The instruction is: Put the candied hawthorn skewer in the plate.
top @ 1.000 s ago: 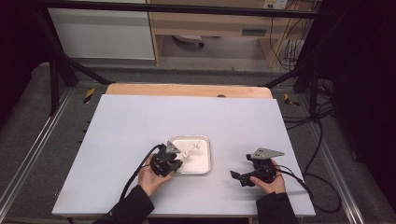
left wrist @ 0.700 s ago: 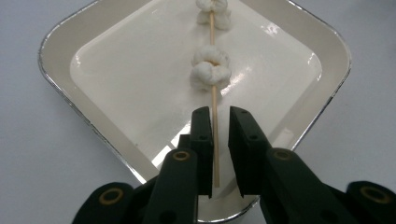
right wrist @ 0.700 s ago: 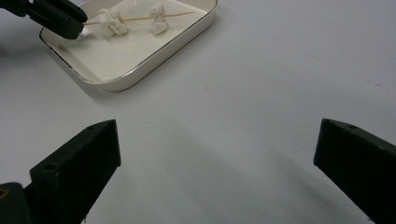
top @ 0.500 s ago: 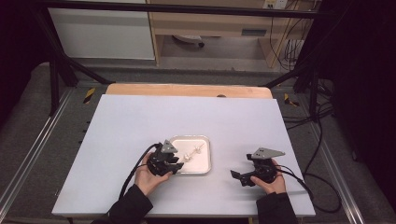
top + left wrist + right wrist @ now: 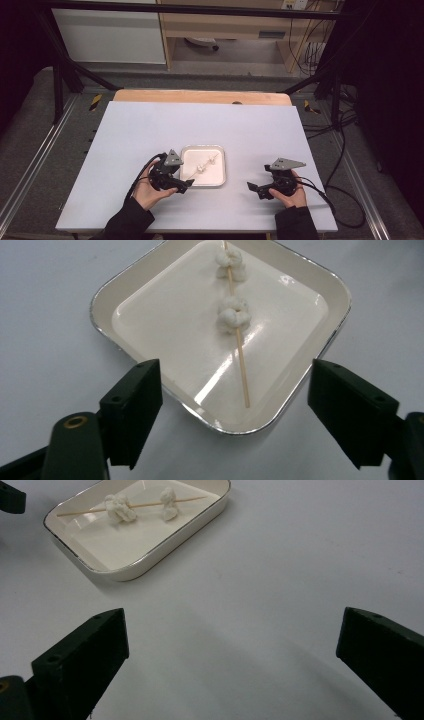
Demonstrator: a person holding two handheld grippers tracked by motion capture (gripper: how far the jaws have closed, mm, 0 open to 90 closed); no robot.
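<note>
thin wooden skewer point(image 5: 241, 365) with two white dough-like lumps already lies in the square cream tray point(image 5: 320, 355) at frame centre, left gripper point(image 5: 235, 405) jaws just spread apart, empty, right gripper point(image 5: 232, 655) gaping idle.

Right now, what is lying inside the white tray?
Inside the tray lies one wooden skewer with two white lumps threaded on it. What is under the lumps is covered.

Counter point(image 5: 150, 130), pale flat top: carries a shallow square cream tray with a metal rim point(image 5: 222, 152) near its front middle. In the tray: a thin wooden skewer point(image 5: 192, 173) lying flat, threaded through two white knotted lumps point(image 5: 201, 169) set apart along it. Left gripper point(image 5: 181, 187): just beside the tray's left front corner. Right gripper point(image 5: 252, 188): right of the tray, apart from it.
</note>
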